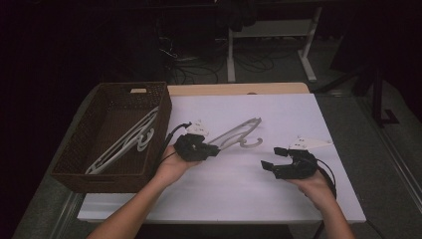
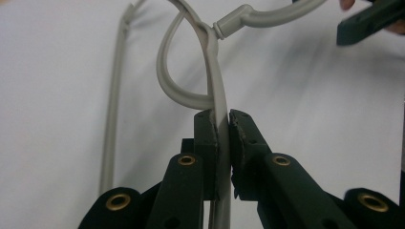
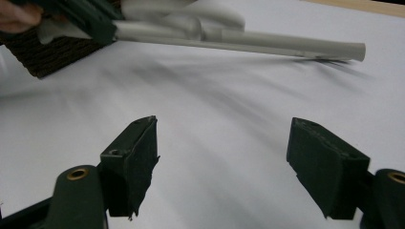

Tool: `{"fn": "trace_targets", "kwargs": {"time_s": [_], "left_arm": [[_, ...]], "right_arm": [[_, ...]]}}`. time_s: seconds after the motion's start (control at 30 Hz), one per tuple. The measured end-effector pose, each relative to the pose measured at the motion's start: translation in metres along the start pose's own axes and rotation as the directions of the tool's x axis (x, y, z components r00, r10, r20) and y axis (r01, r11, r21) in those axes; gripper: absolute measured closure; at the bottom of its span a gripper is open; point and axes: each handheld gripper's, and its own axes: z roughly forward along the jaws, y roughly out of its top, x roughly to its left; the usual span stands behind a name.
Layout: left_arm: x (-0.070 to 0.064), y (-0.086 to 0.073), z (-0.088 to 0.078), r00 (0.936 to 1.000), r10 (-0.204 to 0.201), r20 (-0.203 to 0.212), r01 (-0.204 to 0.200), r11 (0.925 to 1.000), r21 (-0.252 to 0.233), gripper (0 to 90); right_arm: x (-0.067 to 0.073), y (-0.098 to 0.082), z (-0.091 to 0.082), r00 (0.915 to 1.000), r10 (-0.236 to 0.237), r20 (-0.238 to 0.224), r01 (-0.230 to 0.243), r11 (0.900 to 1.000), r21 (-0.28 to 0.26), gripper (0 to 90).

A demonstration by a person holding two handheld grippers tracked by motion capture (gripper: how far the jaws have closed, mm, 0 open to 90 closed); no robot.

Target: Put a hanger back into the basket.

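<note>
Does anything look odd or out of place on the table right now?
Nothing is spilled or broken. One grey hanger lies outside the basket, clamped at one end by the left gripper, while other hangers lie inside. The right gripper is open and holds nothing.

Brown wicker basket (image 1: pixel 84 164) at table's left edge w/ pale hangers (image 1: pixel 130 141) inside; white tabletop (image 1: pixel 239 189); white desk legs (image 1: pixel 308 47) & cables (image 1: pixel 196 69) on floor behind.
</note>
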Motion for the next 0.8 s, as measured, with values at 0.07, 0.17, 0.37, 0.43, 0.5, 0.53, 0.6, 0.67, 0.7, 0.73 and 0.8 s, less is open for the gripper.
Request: {"fn": "trace_targets", "kwargs": {"time_s": [0.07, 0.17, 0.37, 0.43, 0.5, 0.53, 0.6, 0.67, 0.7, 0.73, 0.8], "left_arm": [[0.001, 0.006, -0.006, 1.0000, 0.003, -0.004, -0.003, 0.9999, -0.013, 83.3], [0.003, 0.014, -0.015, 0.9999, 0.013, -0.003, -0.013, 0.9996, -0.027, 83.4], [0.004, 0.028, -0.035, 0.9999, 0.014, -0.003, -0.014, 0.9986, -0.051, 83.4], [0.005, 0.032, -0.044, 0.9999, 0.012, -0.005, -0.012, 0.9979, -0.064, 83.3], [0.007, 0.037, -0.055, 0.9999, 0.013, -0.006, -0.013, 0.9973, -0.072, 83.3], [0.008, 0.039, -0.061, 0.9999, 0.010, -0.005, -0.010, 0.9967, -0.080, 83.3], [0.011, 0.044, -0.075, 0.9999, 0.009, -0.009, -0.010, 0.9959, -0.090, 83.3], [0.016, 0.047, -0.090, 0.9996, 0.010, -0.025, -0.012, 0.9948, -0.101, 83.3], [0.019, 0.049, -0.098, 0.9996, 0.007, -0.027, -0.010, 0.9939, -0.109, 83.3], [0.023, 0.049, -0.107, 0.9995, 0.003, -0.033, -0.006, 0.9933, -0.115, 83.3], [0.029, 0.050, -0.123, 0.9987, -0.007, -0.050, 0.001, 0.9921, -0.125, 83.3]], "right_arm": [[-0.001, 0.000, 0.000, 1.0000, -0.001, 0.001, 0.001, 1.000, 0.000, 25.3], [-0.001, 0.000, 0.000, 1.0000, 0.000, 0.005, 0.000, 1.000, 0.000, 25.3], [-0.002, 0.000, 0.000, 1.0000, 0.000, 0.006, 0.000, 1.000, 0.000, 25.3], [-0.002, 0.000, 0.000, 1.0000, 0.000, 0.005, 0.000, 1.000, 0.000, 25.3], [-0.001, 0.000, 0.000, 1.0000, -0.002, 0.006, 0.002, 1.000, 0.000, 25.1], [-0.001, 0.000, 0.000, 1.0000, -0.004, 0.006, 0.004, 1.000, 0.000, 25.1], [-0.001, 0.000, 0.000, 1.0000, -0.002, 0.006, 0.002, 1.000, 0.000, 25.1], [-0.001, 0.000, 0.000, 1.0000, -0.002, 0.005, 0.002, 1.000, 0.001, 25.0], [-0.001, 0.000, 0.000, 1.0000, -0.003, 0.005, 0.003, 1.000, 0.002, 24.9], [-0.001, 0.001, 0.000, 1.0000, -0.003, 0.005, 0.003, 1.000, 0.001, 24.9], [-0.001, 0.001, 0.001, 1.0000, -0.003, 0.005, 0.003, 1.000, 0.000, 24.6]]}}
